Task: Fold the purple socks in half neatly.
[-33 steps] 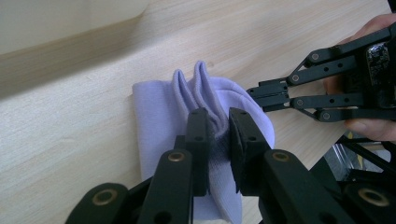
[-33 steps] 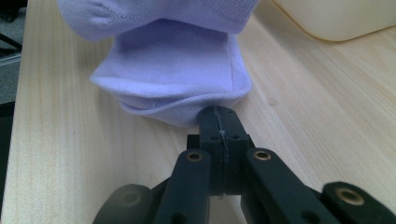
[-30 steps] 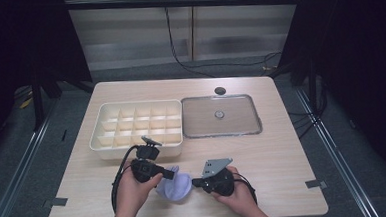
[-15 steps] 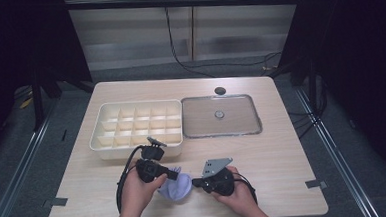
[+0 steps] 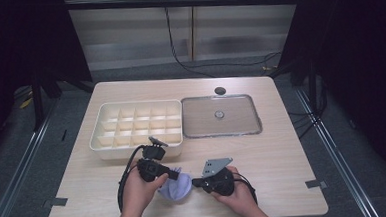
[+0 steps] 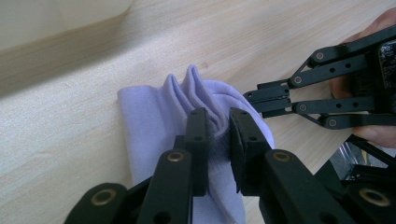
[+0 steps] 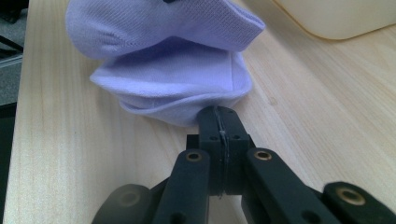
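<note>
Just in front of the compartment tray (image 5: 137,126), the lavender cloth (image 5: 175,187) lies bunched on the table. The left gripper (image 6: 218,135) pinches a raised fold; the right gripper (image 7: 219,122) is clamped on its edge (a thin bite). Likely mid-fold; next calls for steady coordinated pulling.

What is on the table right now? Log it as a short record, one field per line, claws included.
surface: light wooden table
item in hand: lilac sock, bunched, on the table's near edge
left claw: shut on a fold of the sock
right claw: shut, tips at the sock's edge; whether they pinch any fabric cannot be told
behind the sock: cream divided tray, its compartments look empty
right of the tray: clear flat lid lying on the table
</note>
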`<action>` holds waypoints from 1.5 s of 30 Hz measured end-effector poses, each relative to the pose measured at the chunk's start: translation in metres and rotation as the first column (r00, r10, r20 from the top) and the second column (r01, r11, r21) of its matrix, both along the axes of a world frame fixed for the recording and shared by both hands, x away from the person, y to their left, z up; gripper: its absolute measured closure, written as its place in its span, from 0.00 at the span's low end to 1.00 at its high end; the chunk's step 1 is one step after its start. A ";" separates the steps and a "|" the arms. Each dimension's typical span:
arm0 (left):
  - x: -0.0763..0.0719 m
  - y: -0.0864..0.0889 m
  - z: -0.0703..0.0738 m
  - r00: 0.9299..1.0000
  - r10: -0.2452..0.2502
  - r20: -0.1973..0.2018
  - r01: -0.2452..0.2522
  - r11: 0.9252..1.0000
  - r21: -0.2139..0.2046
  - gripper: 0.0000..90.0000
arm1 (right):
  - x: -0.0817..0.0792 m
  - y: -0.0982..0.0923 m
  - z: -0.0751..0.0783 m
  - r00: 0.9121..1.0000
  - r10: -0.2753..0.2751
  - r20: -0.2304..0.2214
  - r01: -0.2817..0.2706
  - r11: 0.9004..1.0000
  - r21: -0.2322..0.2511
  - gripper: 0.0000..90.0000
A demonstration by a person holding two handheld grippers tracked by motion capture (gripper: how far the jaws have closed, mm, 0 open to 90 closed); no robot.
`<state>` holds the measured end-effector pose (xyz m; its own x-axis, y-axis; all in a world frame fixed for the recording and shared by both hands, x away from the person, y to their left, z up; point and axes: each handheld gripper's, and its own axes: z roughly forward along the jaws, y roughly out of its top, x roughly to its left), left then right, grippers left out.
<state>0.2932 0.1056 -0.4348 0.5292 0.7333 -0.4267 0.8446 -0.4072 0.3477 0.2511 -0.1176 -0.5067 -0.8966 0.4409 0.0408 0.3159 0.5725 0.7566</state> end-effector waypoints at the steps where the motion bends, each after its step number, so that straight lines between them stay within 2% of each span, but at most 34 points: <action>1: 0.000 -0.001 0.000 1.000 0.004 -0.003 -0.004 1.000 -0.002 0.87 | 0.000 0.000 0.000 1.000 -0.001 -0.001 0.001 1.000 -0.001 1.00; 4: -0.001 -0.002 0.000 1.000 0.009 -0.001 -0.009 1.000 -0.002 0.87 | 0.000 0.000 0.000 1.000 0.001 0.000 -0.001 1.000 -0.001 1.00; 6: 0.001 -0.001 0.000 1.000 -0.024 -0.004 0.024 1.000 0.011 0.87 | 0.000 0.000 0.000 1.000 0.000 0.000 0.000 1.000 -0.002 1.00; 7: -0.001 -0.003 -0.001 1.000 0.003 0.000 -0.003 1.000 0.005 0.87 | 0.000 0.000 0.000 1.000 0.000 0.000 0.000 1.000 -0.003 1.00; 21: -0.001 -0.011 -0.005 1.000 -0.014 -0.008 0.015 1.000 0.011 0.87 | 0.000 0.000 0.000 1.000 0.000 0.000 0.000 1.000 -0.004 1.00; 24: -0.002 -0.012 -0.005 1.000 -0.024 -0.017 0.024 1.000 0.009 0.87 | 0.000 0.000 0.000 1.000 -0.001 0.001 0.001 1.000 -0.002 1.00; 25: -0.002 -0.012 -0.006 0.999 -0.043 -0.015 0.043 0.999 0.019 0.87 | 0.000 0.000 0.000 1.000 -0.001 0.001 0.001 1.000 -0.003 1.00; 26: -0.003 -0.014 -0.007 1.000 -0.021 -0.015 0.021 1.000 0.011 0.87 | 0.000 0.000 0.000 1.000 0.000 0.001 0.000 1.000 -0.003 1.00; 28: -0.003 -0.013 -0.007 0.999 -0.043 -0.018 0.044 0.999 0.022 0.87 | 0.000 0.000 0.000 1.000 -0.001 0.000 0.001 1.000 -0.002 1.00; 33: -0.005 -0.015 -0.008 0.999 -0.032 -0.013 0.032 0.999 0.020 0.87 | 0.000 0.000 0.000 1.000 -0.001 0.002 0.001 1.000 -0.003 1.00; 45: -0.007 -0.017 -0.011 0.999 -0.046 -0.019 0.047 0.999 0.021 0.86 | 0.000 0.000 0.000 1.000 -0.003 0.000 0.003 1.000 0.003 0.99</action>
